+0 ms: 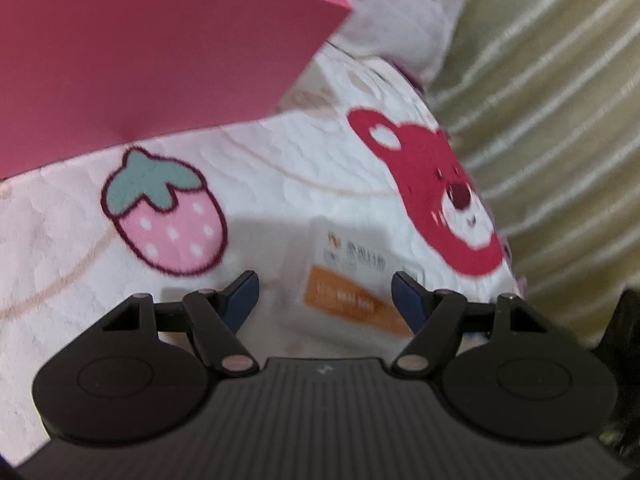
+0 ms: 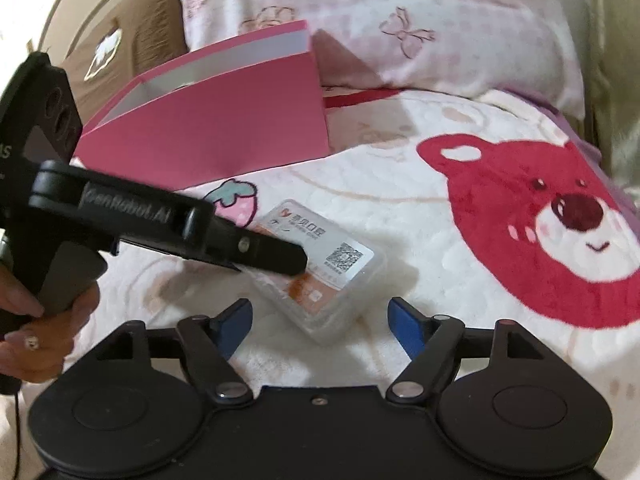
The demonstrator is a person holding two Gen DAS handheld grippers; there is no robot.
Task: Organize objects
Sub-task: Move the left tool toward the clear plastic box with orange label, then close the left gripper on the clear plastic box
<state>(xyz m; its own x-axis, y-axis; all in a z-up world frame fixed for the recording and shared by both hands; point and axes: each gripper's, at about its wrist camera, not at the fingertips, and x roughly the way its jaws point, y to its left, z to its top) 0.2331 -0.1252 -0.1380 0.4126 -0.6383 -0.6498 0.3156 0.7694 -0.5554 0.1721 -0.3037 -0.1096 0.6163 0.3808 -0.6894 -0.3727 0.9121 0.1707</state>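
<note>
Clear plastic case [image 2: 320, 276] between left claw's [image 1: 325, 292] fingers.

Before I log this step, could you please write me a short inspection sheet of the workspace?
Surface: white blanket printed with a strawberry and a red bear.
Job's things: clear plastic case with an orange-and-white label, lying flat; open pink box behind it.
Clutter: nothing seen.
Grippers: left tool over the case, jaws apart; right tool open, just short of it.
Cables: thin dark cord under the hand.
Surroundings: pink pillow, beige striped fabric.
</note>
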